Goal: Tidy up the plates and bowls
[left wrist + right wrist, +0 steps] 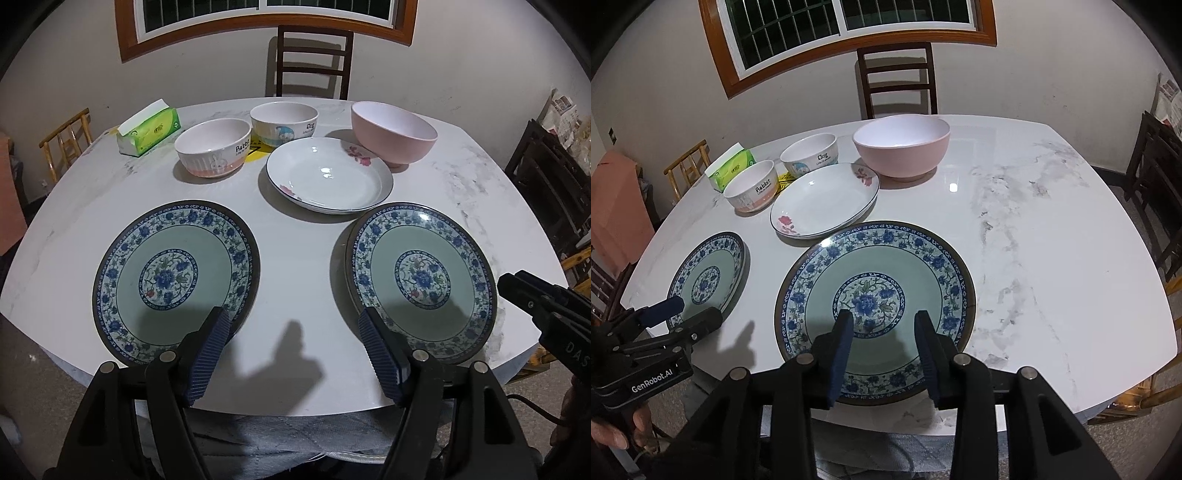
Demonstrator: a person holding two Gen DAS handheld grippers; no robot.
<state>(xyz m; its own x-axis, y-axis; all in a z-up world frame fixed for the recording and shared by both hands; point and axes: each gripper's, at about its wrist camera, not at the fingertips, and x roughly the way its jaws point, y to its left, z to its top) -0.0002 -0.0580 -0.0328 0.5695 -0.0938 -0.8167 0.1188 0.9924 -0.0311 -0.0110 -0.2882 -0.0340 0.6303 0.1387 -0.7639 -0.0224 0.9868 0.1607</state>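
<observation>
Two blue-flowered plates lie flat near the table's front edge, the left plate (177, 277) (709, 273) and the right plate (421, 280) (886, 258). Behind them are a white plate with pink flowers (328, 175) (827, 199), a large pink bowl (393, 133) (901, 147), a rabbit bowl (214, 147) (750, 188) and a dog bowl (284, 122) (809, 151). My left gripper (293, 325) (687, 314) hangs open over the bare gap between the two blue plates. My right gripper (884, 319) (513, 286) stands open just above the near part of the right plate, nothing pressed between its pads.
A green tissue pack (147, 127) (733, 166) sits at the back left of the white marble table (461, 177) (1052, 240). A dark wooden chair (314, 62) (897, 77) stands behind the table. More chairs flank both sides. A hand (613, 435) holds the left gripper.
</observation>
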